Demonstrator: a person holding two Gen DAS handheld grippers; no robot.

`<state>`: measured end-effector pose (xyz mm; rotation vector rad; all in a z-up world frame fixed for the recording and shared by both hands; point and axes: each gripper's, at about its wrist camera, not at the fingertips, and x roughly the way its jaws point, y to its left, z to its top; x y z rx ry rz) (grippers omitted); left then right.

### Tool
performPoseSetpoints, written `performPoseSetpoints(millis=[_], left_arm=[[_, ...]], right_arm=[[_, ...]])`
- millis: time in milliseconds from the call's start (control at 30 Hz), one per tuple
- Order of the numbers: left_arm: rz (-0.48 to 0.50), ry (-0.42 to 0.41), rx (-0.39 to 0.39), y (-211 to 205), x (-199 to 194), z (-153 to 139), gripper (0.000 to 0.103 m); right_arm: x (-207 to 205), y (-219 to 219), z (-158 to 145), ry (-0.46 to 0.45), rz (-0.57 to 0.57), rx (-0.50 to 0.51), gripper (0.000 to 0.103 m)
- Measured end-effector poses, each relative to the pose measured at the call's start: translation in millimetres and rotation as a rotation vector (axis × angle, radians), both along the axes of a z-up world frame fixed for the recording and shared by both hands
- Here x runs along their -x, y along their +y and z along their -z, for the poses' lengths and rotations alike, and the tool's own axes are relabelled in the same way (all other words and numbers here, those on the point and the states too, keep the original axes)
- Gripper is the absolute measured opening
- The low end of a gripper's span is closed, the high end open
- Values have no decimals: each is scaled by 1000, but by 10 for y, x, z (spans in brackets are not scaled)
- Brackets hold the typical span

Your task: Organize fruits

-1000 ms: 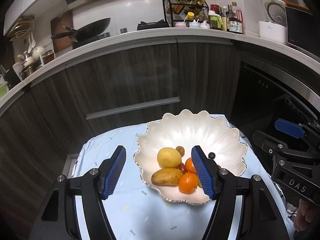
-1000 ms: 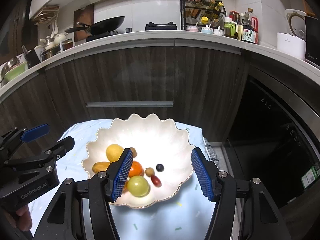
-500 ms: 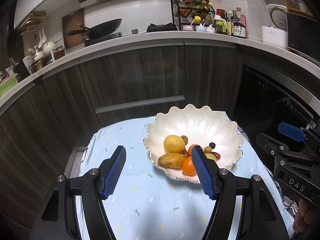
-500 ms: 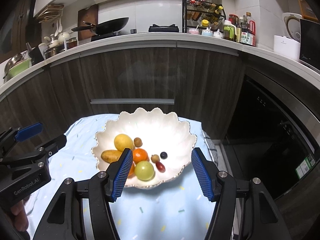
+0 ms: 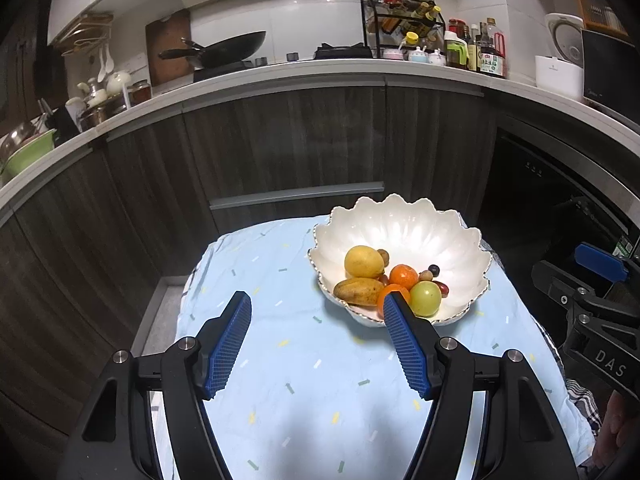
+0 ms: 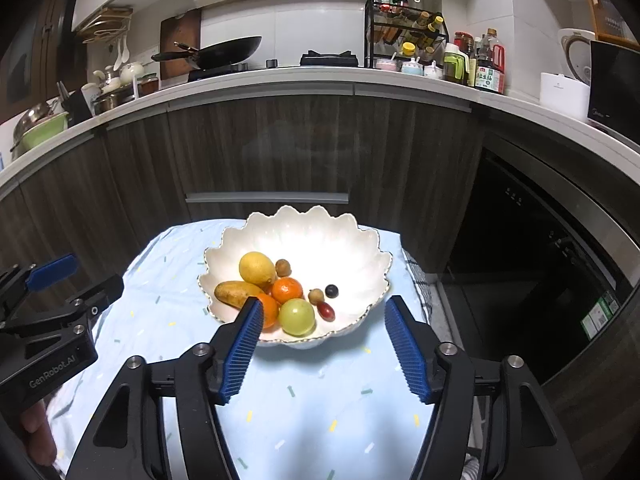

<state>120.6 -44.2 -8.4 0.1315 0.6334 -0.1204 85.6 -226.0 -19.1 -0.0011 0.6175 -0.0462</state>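
**Both claws empty, fruit all in the bowl**

The table (image 5: 304, 380), draped in a pale blue cloth, held the white scalloped bowl (image 6: 304, 236), my landmark for everything else. The left claw (image 5: 316, 344) hung short of the bowl's near rim, off to its left, released and grasping nothing. The right claw (image 6: 320, 344) hung before the near rim too, its jaws opening with nothing between them.

Inside the bowl lay the fruit, bunched toward the near-left side: a lemon (image 6: 257, 268), a mango (image 6: 236, 293) beside it, two oranges (image 6: 287, 290), a green apple (image 6: 297, 316) closest to the rim, then small bits, a red date (image 6: 326, 310) and a dark berry (image 6: 331, 290).

The pile looked crowded. A claw reaching for one piece could, I reckoned, nudge a round neighbour over the low rim, or tip the bowl by pressing its edge.
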Motion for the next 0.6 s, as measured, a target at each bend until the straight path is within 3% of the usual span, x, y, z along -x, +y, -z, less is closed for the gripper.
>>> performPoseSetpoints(millis=[600], left_arm=[[-72, 6, 25, 200, 319, -7, 70]], right_arm=[[301, 73, 0, 1, 2, -14, 67]])
